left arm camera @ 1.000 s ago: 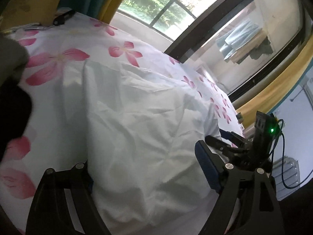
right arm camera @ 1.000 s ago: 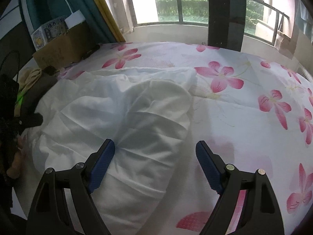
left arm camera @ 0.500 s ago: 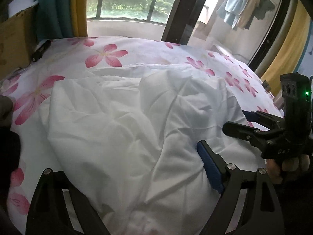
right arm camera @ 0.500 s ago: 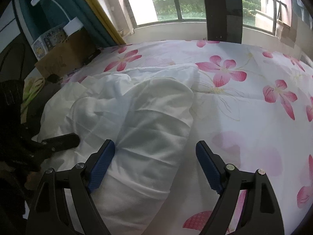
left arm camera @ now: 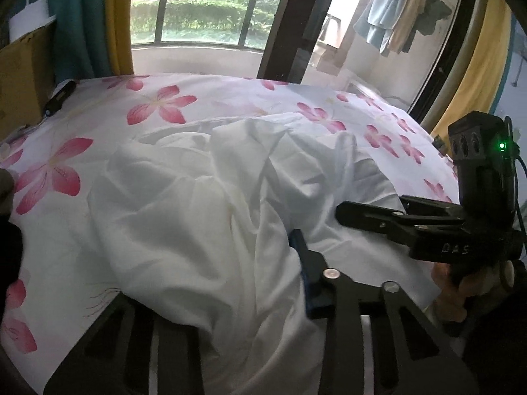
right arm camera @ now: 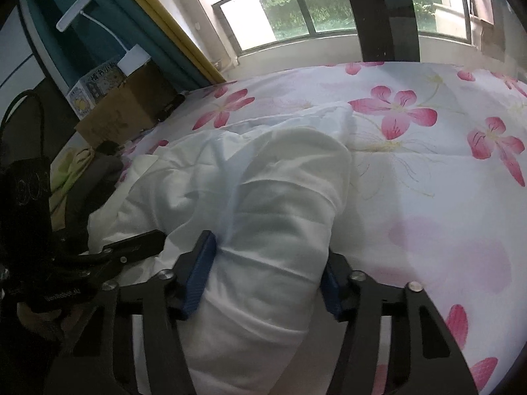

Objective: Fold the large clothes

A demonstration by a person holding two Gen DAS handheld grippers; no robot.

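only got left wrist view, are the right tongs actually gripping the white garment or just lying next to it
Observer: Gripping. In the right wrist view, the right tongs have just been closing, and both blue pads press into a thick roll of the garment.
Operator: how do my left tongs look from there
Observer: The left tongs have just been closing too. They sit at the garment's left edge with cloth bunched against them; I cannot tell the grip.
Operator: anything beyond that edge
Observer: Dark and yellow-green clothes are piled there, in front of a cardboard box.
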